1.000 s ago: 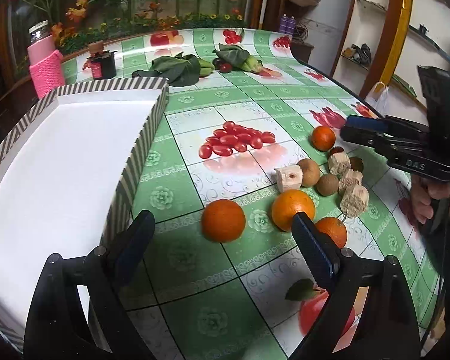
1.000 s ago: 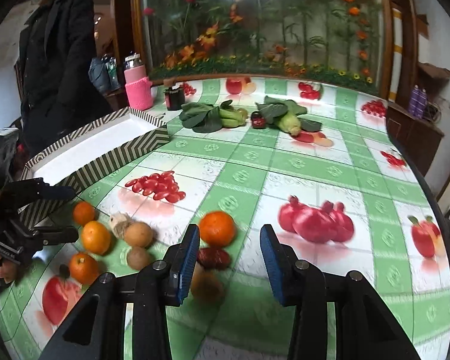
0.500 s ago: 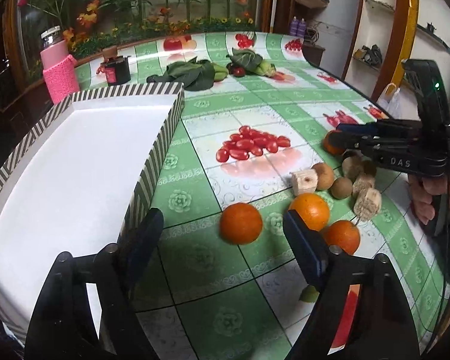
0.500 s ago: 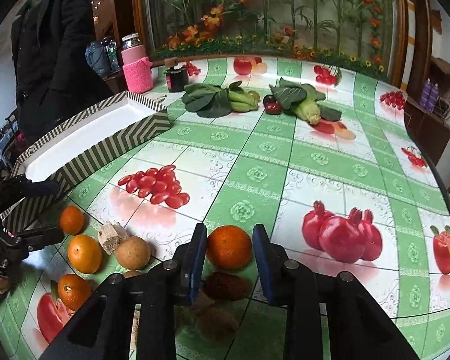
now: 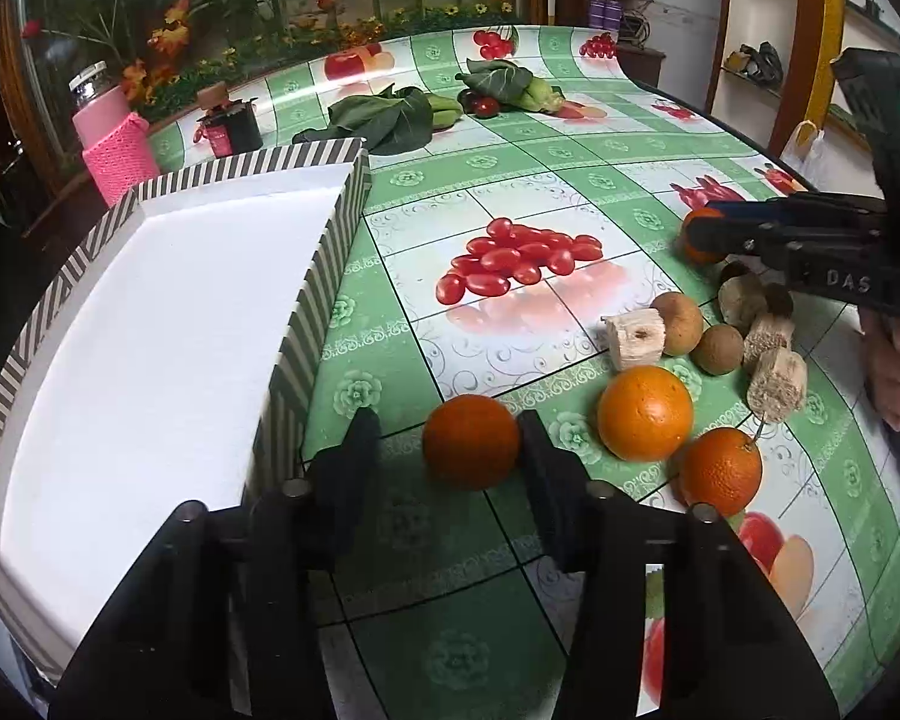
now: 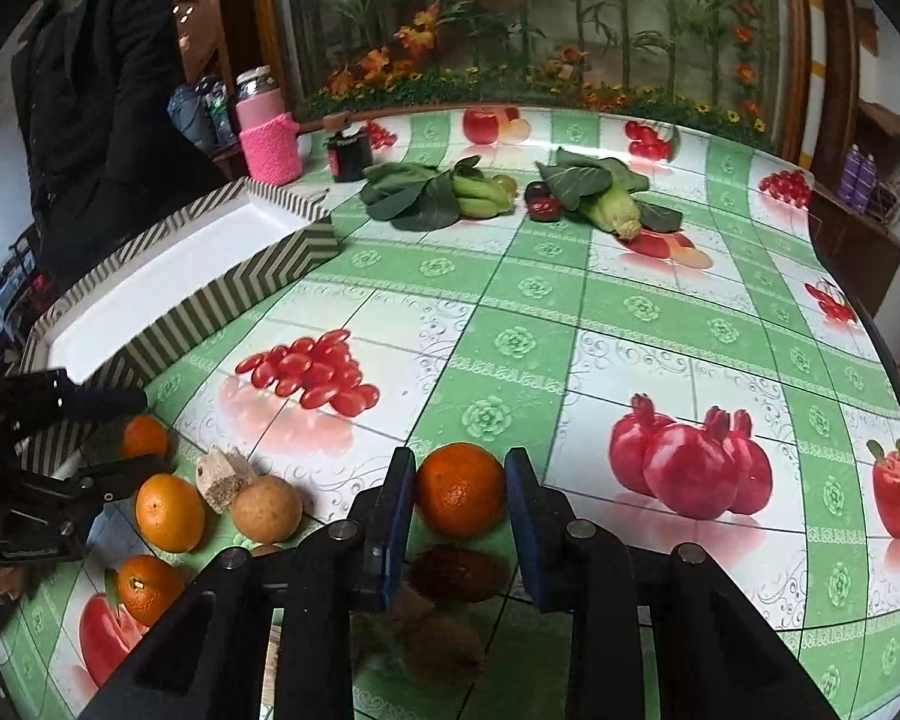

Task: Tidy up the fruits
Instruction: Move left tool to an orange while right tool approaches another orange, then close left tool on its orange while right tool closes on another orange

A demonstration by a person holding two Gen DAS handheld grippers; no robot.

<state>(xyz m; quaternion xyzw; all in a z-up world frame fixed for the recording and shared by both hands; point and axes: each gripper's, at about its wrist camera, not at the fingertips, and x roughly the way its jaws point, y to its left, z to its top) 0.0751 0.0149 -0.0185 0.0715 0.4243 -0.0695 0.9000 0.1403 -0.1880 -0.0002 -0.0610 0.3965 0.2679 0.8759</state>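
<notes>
In the left wrist view, my left gripper point(image 5: 444, 438) is open with an orange point(image 5: 471, 441) between its fingers, touching the right finger. Two more oranges point(image 5: 645, 412) point(image 5: 720, 471) lie to its right, beside brown kiwis point(image 5: 678, 323) and cut stem pieces point(image 5: 636, 337). The white striped tray point(image 5: 318, 276) stands on the left. In the right wrist view, my right gripper point(image 6: 459, 495) is open around another orange point(image 6: 461, 497), both fingers close beside it. That gripper also shows in the left wrist view point(image 5: 711, 234) at the far orange.
Leafy greens point(image 6: 420, 198), corn point(image 6: 615, 213) and a small dark jar point(image 6: 349, 156) lie at the table's far side. A pink bottle point(image 6: 267, 132) stands at the back left. Brown kiwis point(image 6: 456, 573) lie under the right gripper. The tablecloth has printed fruit pictures.
Both grippers moved forward and lower. The left one now straddles the nearest orange and its jaws have narrowed. The right one has narrowed around its orange.
</notes>
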